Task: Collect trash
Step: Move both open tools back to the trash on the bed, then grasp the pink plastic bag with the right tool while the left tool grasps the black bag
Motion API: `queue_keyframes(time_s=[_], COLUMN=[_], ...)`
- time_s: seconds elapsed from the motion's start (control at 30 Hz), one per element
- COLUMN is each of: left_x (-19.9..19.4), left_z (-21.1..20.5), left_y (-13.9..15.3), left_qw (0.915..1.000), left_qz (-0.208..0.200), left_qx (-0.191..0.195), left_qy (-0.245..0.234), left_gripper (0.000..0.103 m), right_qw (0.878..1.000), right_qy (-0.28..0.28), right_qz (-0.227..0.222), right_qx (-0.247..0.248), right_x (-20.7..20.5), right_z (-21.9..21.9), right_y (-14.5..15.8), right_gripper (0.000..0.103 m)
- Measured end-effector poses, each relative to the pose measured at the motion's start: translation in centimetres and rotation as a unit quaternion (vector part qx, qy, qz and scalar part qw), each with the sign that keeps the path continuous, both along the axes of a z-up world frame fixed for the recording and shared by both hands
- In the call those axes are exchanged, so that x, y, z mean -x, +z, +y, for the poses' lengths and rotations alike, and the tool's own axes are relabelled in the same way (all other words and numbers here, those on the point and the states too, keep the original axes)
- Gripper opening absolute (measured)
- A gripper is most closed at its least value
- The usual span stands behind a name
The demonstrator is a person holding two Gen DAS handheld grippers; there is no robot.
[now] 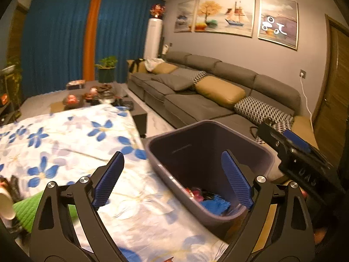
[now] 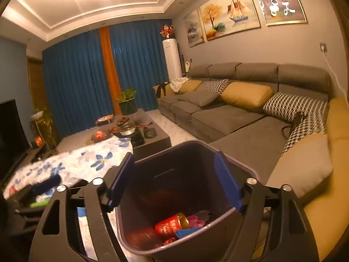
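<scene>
At the table's left edge, a green item [image 1: 28, 209], a paper cup [image 1: 6, 205] and something dark beside them lie on the floral cloth [image 1: 72, 135], so some collecting seems left. The left gripper [image 1: 172, 181] hangs released and empty over the table's right edge. Just beyond that edge stands the grey bin [image 2: 196, 168], already holding a red can [image 2: 169, 224], a blue piece [image 2: 187, 232] and pink scraps. The right gripper [image 2: 175, 181] hovers above it, spread and empty.
</scene>
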State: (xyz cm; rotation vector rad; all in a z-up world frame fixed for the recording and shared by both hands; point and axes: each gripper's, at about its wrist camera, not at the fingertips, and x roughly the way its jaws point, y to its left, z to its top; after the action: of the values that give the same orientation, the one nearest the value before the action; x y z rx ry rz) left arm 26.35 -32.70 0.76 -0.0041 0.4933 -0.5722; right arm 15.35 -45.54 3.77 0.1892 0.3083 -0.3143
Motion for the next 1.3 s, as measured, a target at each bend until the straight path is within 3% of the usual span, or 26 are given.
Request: queue_keyframes(time_s=[0.23, 0.6, 1.3], left_x=[2.5, 6.4, 12.5], left_z=[4.0, 11.0, 23.0], left_y=[1.0, 1.3, -1.1], left_qw=[0.9985, 0.9911, 0.9740], left_qz=[-0.018, -0.027, -0.015], left_qx=[-0.007, -0.014, -0.001], left_qy=[0.051, 0.130, 0.226], left_gripper=[0.089, 0.089, 0.089], right_qw=[1.000, 0.998, 0.994], right_qy=[0.000, 0.040, 0.103], right_qz=[-0.006, -0.010, 0.007], right_qx=[0.027, 0.043, 0.046], right_x=[1.5, 3.6, 5.7], right_z=[2.6, 7.5, 15.4], right_y=[-0.1, -0.5, -2.7], right_gripper=[0.087, 0.087, 0.087])
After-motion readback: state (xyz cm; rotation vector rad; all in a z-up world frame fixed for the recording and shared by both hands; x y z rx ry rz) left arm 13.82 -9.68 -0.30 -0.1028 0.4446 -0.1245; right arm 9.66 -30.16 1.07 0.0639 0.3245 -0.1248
